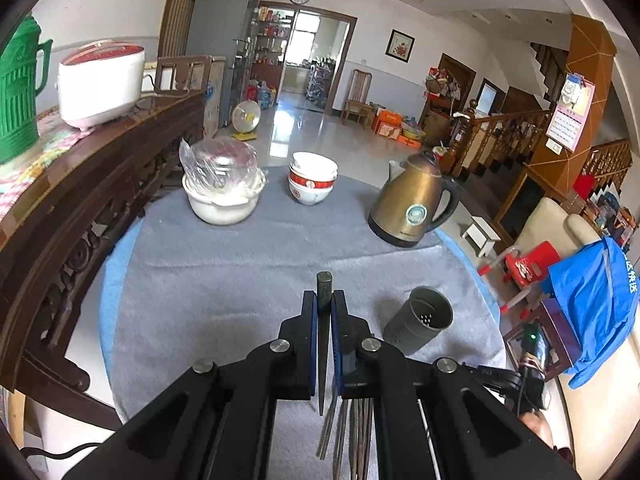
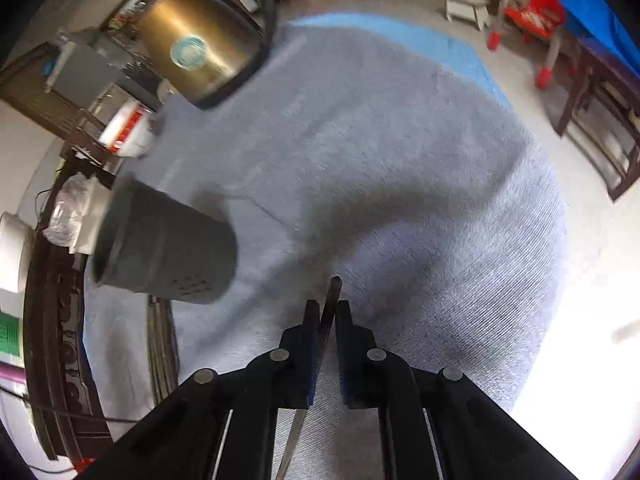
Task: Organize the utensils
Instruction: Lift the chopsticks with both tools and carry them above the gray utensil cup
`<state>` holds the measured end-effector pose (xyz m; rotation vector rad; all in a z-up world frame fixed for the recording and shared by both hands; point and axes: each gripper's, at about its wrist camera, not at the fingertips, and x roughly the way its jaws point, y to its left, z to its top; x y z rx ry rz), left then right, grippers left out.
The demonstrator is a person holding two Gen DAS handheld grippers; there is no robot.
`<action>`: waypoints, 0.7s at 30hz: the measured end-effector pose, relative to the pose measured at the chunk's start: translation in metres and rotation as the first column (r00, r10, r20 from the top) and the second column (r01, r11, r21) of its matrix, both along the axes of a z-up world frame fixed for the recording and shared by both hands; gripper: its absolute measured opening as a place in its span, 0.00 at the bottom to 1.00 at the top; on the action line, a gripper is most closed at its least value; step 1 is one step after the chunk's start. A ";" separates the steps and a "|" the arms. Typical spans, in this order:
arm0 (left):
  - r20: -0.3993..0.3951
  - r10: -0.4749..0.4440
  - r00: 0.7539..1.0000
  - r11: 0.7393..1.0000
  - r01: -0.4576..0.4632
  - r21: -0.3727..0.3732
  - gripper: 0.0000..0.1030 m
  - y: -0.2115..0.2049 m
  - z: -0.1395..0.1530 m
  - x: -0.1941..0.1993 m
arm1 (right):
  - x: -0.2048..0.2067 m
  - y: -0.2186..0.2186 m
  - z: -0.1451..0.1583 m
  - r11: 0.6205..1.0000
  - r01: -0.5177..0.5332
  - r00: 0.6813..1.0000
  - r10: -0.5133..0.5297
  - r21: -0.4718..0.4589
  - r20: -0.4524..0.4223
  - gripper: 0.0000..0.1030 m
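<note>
In the left wrist view my left gripper [image 1: 324, 297] is shut on a dark chopstick [image 1: 324, 282], whose blunt end sticks out past the fingertips. Several more chopsticks [image 1: 352, 420] lie on the grey cloth under the gripper. A grey perforated metal utensil holder [image 1: 419, 319] stands upright just to its right. In the right wrist view my right gripper [image 2: 328, 307] is shut on another dark chopstick [image 2: 335, 286] that runs slantwise between the pads. The utensil holder [image 2: 168, 240] is up and to the left of it, with the loose chopsticks [image 2: 162, 344] lying below the holder.
A grey cloth [image 1: 240, 280] covers the round table. At its far side stand a brass kettle [image 1: 412, 208], stacked bowls [image 1: 313, 184] and a plastic-wrapped pot [image 1: 222, 192]. A dark wooden sideboard [image 1: 100, 168] with a rice cooker [image 1: 100, 80] borders the left.
</note>
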<state>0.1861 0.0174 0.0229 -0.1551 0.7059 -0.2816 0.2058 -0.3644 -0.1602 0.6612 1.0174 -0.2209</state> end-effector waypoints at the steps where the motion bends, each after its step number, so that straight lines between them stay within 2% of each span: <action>1: 0.008 -0.001 1.000 1.000 0.001 -0.004 0.07 -0.001 0.004 -0.001 | -0.003 0.002 0.009 1.000 -0.008 0.999 0.008 0.004 0.042 0.08; 5: 0.036 -0.012 0.999 1.000 0.012 -0.008 0.07 -0.007 0.018 -0.003 | -0.017 0.004 0.045 0.999 -0.030 0.983 0.035 -0.029 0.183 0.07; 8: 0.064 -0.027 0.998 0.999 0.029 -0.026 0.07 -0.013 0.032 -0.004 | -0.029 0.009 0.079 0.996 -0.021 0.953 0.048 -0.091 0.298 0.07; 11: 0.099 -0.037 0.994 0.998 0.041 -0.045 0.07 -0.022 0.047 -0.002 | -0.041 0.011 0.119 0.990 0.008 0.909 0.051 -0.141 0.414 0.07; 14: 0.144 -0.047 0.988 0.997 0.055 -0.057 0.07 -0.033 0.061 0.001 | -0.053 0.009 0.154 0.987 0.050 0.850 0.040 -0.155 0.525 0.07; 16: 0.166 -0.046 0.985 0.997 0.056 -0.055 0.07 -0.042 0.068 0.004 | -0.052 0.012 0.171 0.981 0.070 0.827 0.046 -0.183 0.561 0.07; 18: 0.166 -0.056 0.985 0.996 0.066 -0.060 0.07 -0.049 0.070 0.006 | -0.040 0.018 0.178 0.976 0.035 0.857 0.081 -0.215 0.509 0.08; 21: 0.166 -0.069 0.984 0.995 0.080 -0.057 0.07 -0.059 0.068 0.004 | -0.016 0.001 0.146 0.997 -0.051 0.926 0.068 -0.054 0.371 0.11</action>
